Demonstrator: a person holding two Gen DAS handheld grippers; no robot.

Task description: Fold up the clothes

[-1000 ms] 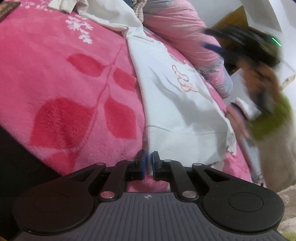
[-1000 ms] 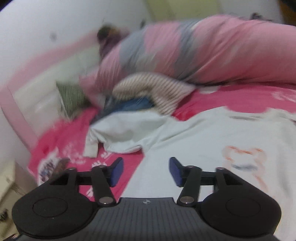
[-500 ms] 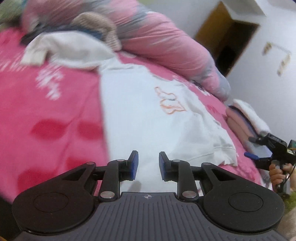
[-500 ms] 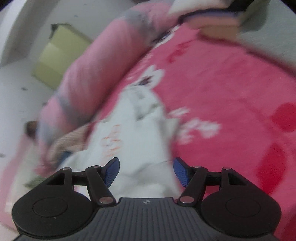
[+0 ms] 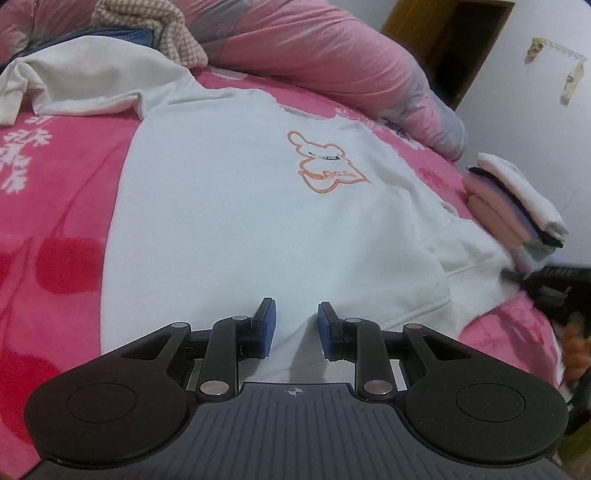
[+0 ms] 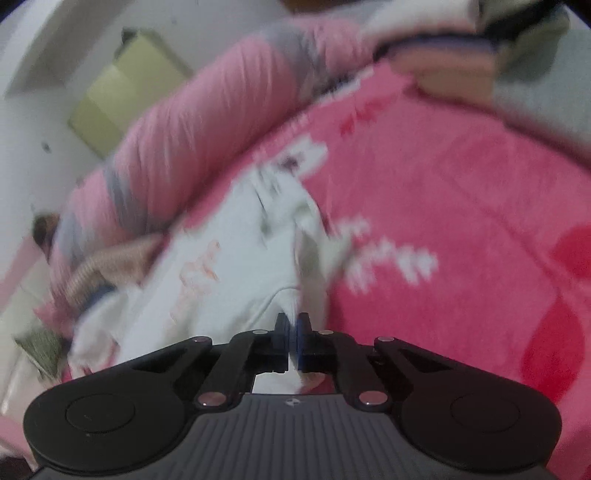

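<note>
left wrist view: left gripper point(image 5: 293, 326) low over the near hem of the white sweatshirt point(image 5: 236, 206), jaws a bit apart with cloth under the gap, pads not pressing on it; a second ago they were shut at the hem edge, half a second ago parted, same gap now. sweatshirt lies spread flat on the pink blanket point(image 5: 55, 229), orange bear print point(image 5: 325, 166) mid-chest, one sleeve point(image 5: 85, 81) bunched off to the far left. at the right edge the right gripper point(image 5: 517, 277) shows dark and blurred against the sweatshirt's lower right corner; half a second ago it hung off to the right, clear of the cloth, a second ago it was up high and blurred. farther right, a folded stack point(image 5: 513, 206) of pink, dark and white pieces just beside that corner. far back: pink and grey duvet point(image 5: 332, 55), beige checked garment point(image 5: 159, 26), dark doorway point(image 5: 461, 44). right wrist view, motion-blurred: right gripper point(image 6: 291, 334) clamped on a ridge of white sweatshirt point(image 6: 221, 277) cloth that stands up between the pads; its jaws have just been closing, wide open half a second ago with the cloth between them. only this view shows that pinch and the yellow-green cabinet point(image 6: 122, 96) behind the duvet point(image 6: 207, 133); only the left view shows the garment's whole layout. blanket point(image 6: 461, 221) fills the right half here.
</note>
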